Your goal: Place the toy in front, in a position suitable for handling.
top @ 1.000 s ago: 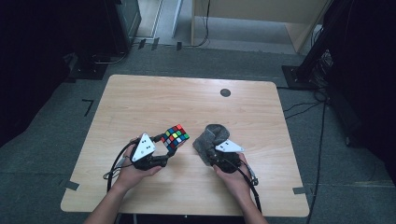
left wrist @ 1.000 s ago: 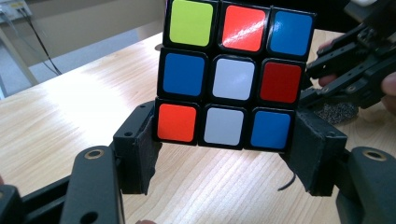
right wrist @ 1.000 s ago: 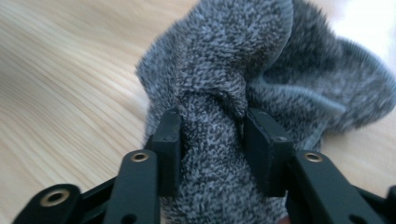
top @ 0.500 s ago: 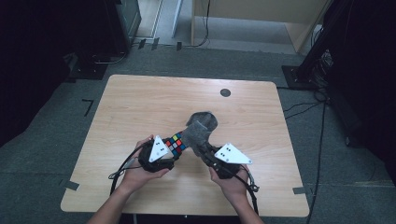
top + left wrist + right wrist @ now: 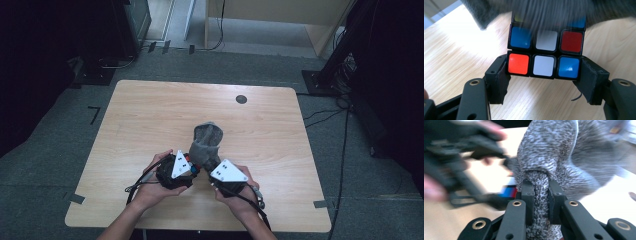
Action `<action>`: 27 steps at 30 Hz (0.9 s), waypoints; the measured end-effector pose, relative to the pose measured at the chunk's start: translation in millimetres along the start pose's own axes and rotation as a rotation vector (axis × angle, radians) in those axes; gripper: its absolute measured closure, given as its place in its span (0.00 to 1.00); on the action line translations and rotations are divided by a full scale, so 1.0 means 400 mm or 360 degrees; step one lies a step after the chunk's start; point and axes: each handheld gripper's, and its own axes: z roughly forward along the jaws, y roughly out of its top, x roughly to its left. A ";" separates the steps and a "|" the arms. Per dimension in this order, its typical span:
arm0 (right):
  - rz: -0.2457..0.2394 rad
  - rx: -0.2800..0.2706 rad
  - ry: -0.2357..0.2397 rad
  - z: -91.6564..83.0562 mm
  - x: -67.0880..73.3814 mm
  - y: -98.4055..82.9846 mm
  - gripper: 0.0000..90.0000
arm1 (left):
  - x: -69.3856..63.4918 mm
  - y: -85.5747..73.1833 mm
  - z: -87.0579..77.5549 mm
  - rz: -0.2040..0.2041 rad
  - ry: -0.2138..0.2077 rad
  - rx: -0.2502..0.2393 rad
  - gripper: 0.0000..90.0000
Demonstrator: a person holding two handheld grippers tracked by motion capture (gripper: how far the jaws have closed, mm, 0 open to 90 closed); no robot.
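A scrambled Rubik's cube point(image 5: 545, 41) sits between the pads of my left gripper point(image 5: 544, 75), which is shut on its bottom row just above the table. A grey knitted cloth point(image 5: 554, 152), perhaps a sock, is pinched in my right gripper point(image 5: 541, 192) and stands up from its jaws. In the high view the cloth point(image 5: 206, 140) rises over the cube point(image 5: 188, 161) and hides most of it. The left gripper point(image 5: 192, 167) and right gripper point(image 5: 210, 164) meet at the table's near middle. In the left gripper view, blurred cloth point(image 5: 544, 10) hangs over the cube's top row.
The light wooden table point(image 5: 150, 115) has a small black round cap point(image 5: 241, 99) near its far edge. Black cables point(image 5: 137, 182) trail from both grippers toward the near edge. Dark floor and equipment stands surround the table.
The right gripper has lifted the cloth off the table and swung it left over the cube. The left gripper has brought the cube a little nearer and rightward, under the cloth.
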 end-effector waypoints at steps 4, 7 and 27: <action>0.0327 -0.0190 0.0106 -0.040 -0.072 0.001 0.88 | 0.012 -0.003 -0.020 -0.0021 -0.0053 -0.0160 0.38; 0.0371 -0.0281 0.0324 -0.046 -0.061 0.016 0.88 | 0.007 0.000 -0.032 0.0007 -0.0077 -0.0234 0.38; 0.0422 -0.0149 0.0221 -0.034 -0.090 0.001 0.87 | 0.048 -0.006 -0.087 -0.0100 -0.0244 -0.0515 0.38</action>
